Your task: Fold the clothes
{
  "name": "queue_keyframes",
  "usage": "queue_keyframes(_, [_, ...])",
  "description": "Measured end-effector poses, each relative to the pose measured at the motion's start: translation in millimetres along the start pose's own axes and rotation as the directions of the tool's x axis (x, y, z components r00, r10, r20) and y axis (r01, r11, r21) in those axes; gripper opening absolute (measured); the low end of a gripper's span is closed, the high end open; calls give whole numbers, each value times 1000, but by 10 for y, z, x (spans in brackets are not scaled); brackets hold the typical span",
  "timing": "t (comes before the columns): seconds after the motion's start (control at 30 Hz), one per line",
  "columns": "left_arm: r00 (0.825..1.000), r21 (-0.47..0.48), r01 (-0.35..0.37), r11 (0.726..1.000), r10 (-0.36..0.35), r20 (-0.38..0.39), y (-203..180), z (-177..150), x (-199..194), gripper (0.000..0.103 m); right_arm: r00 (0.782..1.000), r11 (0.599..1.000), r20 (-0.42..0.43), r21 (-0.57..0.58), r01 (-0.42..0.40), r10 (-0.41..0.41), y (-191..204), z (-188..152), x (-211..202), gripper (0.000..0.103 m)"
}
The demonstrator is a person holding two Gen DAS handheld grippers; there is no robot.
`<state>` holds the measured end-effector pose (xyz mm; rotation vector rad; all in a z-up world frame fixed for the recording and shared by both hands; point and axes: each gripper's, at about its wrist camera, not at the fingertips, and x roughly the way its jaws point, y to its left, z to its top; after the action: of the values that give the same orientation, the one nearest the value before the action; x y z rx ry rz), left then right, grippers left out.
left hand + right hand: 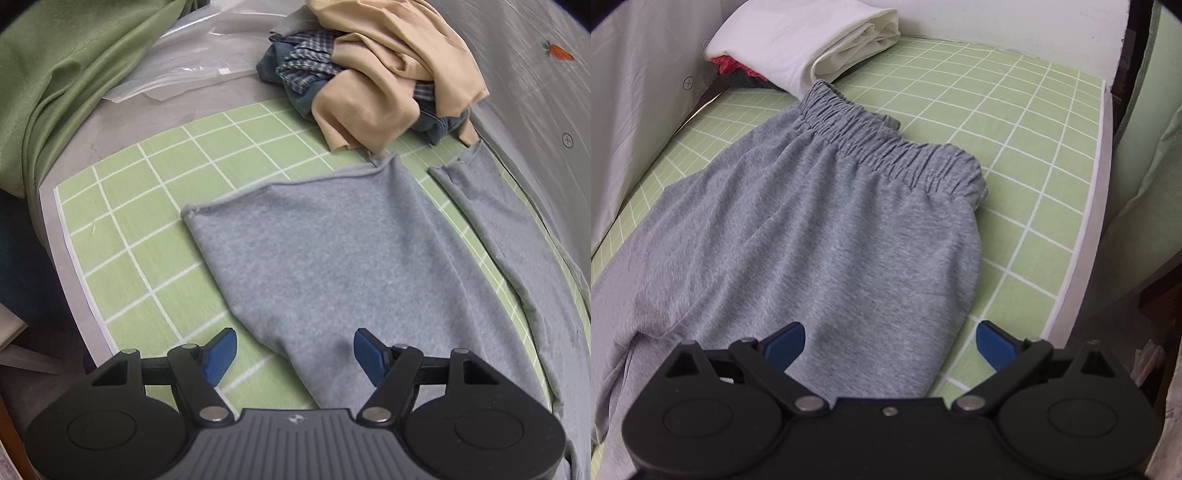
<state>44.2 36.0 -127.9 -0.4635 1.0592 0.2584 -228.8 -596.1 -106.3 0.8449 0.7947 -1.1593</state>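
Lying flat on green grid mat [147, 229]: grey sweatpants [820, 236], waistband [886, 147] far end in right view, legs apart w/ hems [288, 184] in left view. Soft knit, light, limp; judged best pinched at waistband corners or hems. Left gripper [294, 356] and right gripper [890, 345] both wide, holding nothing. Unfolded clothes pile [384, 74] beyond hems.

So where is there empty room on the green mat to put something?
Bare mat lies left of the grey pants leg, and more right of the waistband. It is crowded by the clothes pile and the folded white cloth.
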Motion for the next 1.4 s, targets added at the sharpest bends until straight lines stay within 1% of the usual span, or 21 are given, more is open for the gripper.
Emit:
queue_keyframes(0.1, [1000,-32,-5,999,5,24,43,125,50,69,999,999,20,3,34,-35,31,48,17,80])
queue_keyframes(0.13, [999,-41,-7,999,8,32,51,157,61,66,998,999,27,-15,51,-50,57,63,17,67])
queue_keyframes(0.17, [999,-48,-11,999,13,40,56,185,69,54,998,999,30,-23,49,-48,65,78,15,57])
queue_keyframes(0.2, [999,-55,-15,998,18,44,61,211,75,46,999,999,31,-28,42,-41,67,94,11,52])
queue_keyframes(0.23, [999,-62,-20,998,23,46,66,235,79,24,999,999,32,-32,35,-34,70,111,7,36])
queue_keyframes(0.27, [998,-69,-24,997,27,48,71,260,82,2,999,999,32,-31,12,-11,66,131,-2,13])
queue_keyframes(0.3, [999,-75,-16,997,20,51,75,278,81,0,999,999,31,-28,-16,17,60,152,-12,4])
queue_keyframes(0.4, [995,-68,-1,998,8,98,34,326,-12,0,992,995,110,-84,-47,56,117,203,-199,2])
queue_keyframes(0.47, [990,-86,22,996,-9,143,39,396,-130,0,981,992,170,-103,-74,91,131,258,-370,2])
queue_keyframes(0.53, [981,-111,51,993,-29,191,52,480,-273,0,958,987,248,-98,-127,148,107,352,-612,2])
queue_keyframes(0.6, [969,-129,88,988,-55,242,53,576,-467,0,938,983,295,-84,-165,182,83,449,-818,1])
queue_keyframes(0.67, [952,-131,122,984,-78,297,25,653,-688,0,914,975,339,-54,-215,221,54,533,-1040,1])
queue_keyframes(0.73, [933,-122,129,984,-78,352,-41,684,-905,0,889,967,387,-36,-253,247,37,600,-1260,1])
queue_keyframes(0.83, [918,-118,94,988,-40,396,-134,686,-991,0,895,976,390,-59,-211,217,64,642,-1214,1])
queue_keyframes(0.87, [918,-114,78,990,-27,397,-168,686,-971,0,898,979,389,-68,-195,206,74,655,-1188,1])
queue_keyframes(0.93, [924,-106,63,992,-18,381,-238,673,-894,0,909,978,363,-35,-207,205,45,685,-1080,1])
queue_keyframes(1.03, [921,-88,42,995,-5,390,-431,646,-896,0,911,978,358,-28,-207,203,138,795,-990,1])
queue_keyframes(1.13, [895,-35,-27,999,40,444,-811,672,-912,0,912,982,365,-50,-181,187,318,945,-907,2])
queue_keyframes(1.23, [876,38,-40,998,17,482,-1252,857,-824,0,912,985,372,-73,-154,170,497,1095,-824,2])
queue_keyframes(1.33, [872,144,-34,989,-41,488,-1809,1151,-576,0,917,986,364,-83,-142,163,807,1394,-646,2])
queue_keyframes(1.4, [873,202,-22,979,-80,482,-2221,1449,-284,0,926,987,343,-84,-135,155,1018,1633,-433,1])
